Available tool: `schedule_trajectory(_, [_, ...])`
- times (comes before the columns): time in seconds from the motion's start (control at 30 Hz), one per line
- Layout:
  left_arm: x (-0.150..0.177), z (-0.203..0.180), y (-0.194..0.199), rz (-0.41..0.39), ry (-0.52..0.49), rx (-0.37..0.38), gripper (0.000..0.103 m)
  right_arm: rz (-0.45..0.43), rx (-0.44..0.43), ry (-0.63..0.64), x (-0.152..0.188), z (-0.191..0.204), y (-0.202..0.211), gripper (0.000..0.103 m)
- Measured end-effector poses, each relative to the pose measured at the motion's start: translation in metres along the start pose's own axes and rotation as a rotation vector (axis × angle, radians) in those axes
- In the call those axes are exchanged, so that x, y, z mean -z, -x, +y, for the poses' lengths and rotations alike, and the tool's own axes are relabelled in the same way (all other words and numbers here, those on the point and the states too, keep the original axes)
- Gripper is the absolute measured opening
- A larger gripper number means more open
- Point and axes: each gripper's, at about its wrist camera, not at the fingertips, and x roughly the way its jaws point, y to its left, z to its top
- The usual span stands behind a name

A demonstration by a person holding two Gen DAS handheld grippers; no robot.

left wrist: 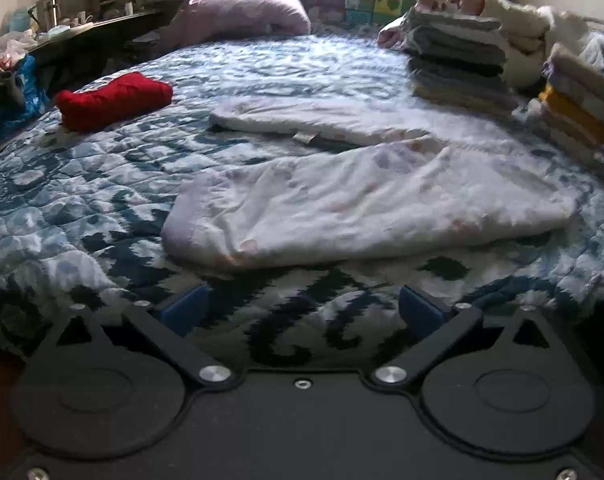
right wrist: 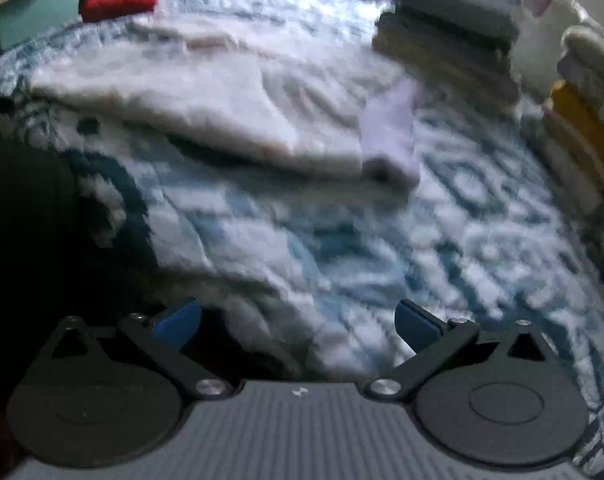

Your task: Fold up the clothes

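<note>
A white garment with faint pastel prints (left wrist: 362, 204) lies partly folded on the blue patterned quilt (left wrist: 81, 200), its lavender cuff toward the left. My left gripper (left wrist: 302, 308) is open and empty, just short of the garment's near edge. In the right wrist view the same garment (right wrist: 221, 92) lies ahead and to the left, blurred, with its lavender cuff (right wrist: 390, 144) at the near right corner. My right gripper (right wrist: 297, 320) is open and empty above the quilt (right wrist: 462, 240), a short way before the garment.
A folded red cloth (left wrist: 113, 100) lies at the far left of the bed. Stacks of folded towels and clothes (left wrist: 458, 60) stand at the right, with more stacks (left wrist: 578, 108) beside them. A pink pillow (left wrist: 241, 12) lies at the head. A cluttered dark table (left wrist: 81, 36) stands left.
</note>
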Motion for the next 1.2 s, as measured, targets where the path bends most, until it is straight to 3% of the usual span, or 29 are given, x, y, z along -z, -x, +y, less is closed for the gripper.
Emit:
schedule_trajectory(0.17, [0.004,-0.001,0.005,-0.129,-0.151,-0.087,0.103,-0.115,0.064,0.074,-0.018,-0.001,0.013,0.097])
schedule_trajectory(0.3, [0.002,0.012,-0.005,-0.099,-0.139,-0.076,0.102,-0.163,0.157,0.243,-0.025,0.002,0.004,0.087])
schedule_trajectory(0.37, [-0.002,0.018,-0.008,-0.09,-0.119,-0.075,0.102,-0.169,0.178,0.325,-0.027,0.004,-0.003,0.076])
schedule_trajectory(0.47, [-0.004,0.022,-0.011,-0.105,-0.141,-0.058,0.101,-0.171,0.2,0.437,-0.03,0.009,-0.013,0.069])
schedule_trajectory(0.7, [0.0,0.008,-0.024,-0.08,-0.403,-0.092,0.101,-0.173,0.249,0.657,-0.034,0.016,-0.036,0.066])
schedule_trajectory(0.93, [0.005,0.008,-0.043,-0.062,-0.545,-0.11,0.081,-0.189,0.25,0.736,-0.033,0.017,-0.051,0.055])
schedule_trajectory(1.03, [0.002,0.011,-0.049,-0.062,-0.575,-0.114,0.08,-0.197,0.251,0.755,-0.035,0.018,-0.056,0.055])
schedule_trajectory(1.1, [-0.001,0.013,-0.052,-0.066,-0.584,-0.115,0.071,-0.196,0.231,0.742,-0.038,0.017,-0.058,0.048])
schedule_trajectory(1.17, [-0.005,0.013,-0.054,-0.068,-0.581,-0.104,0.045,-0.181,0.179,0.698,-0.043,0.014,-0.058,0.023])
schedule_trajectory(1.2, [-0.004,0.011,-0.054,-0.072,-0.591,-0.111,0.038,-0.177,0.16,0.671,-0.044,0.013,-0.057,0.021])
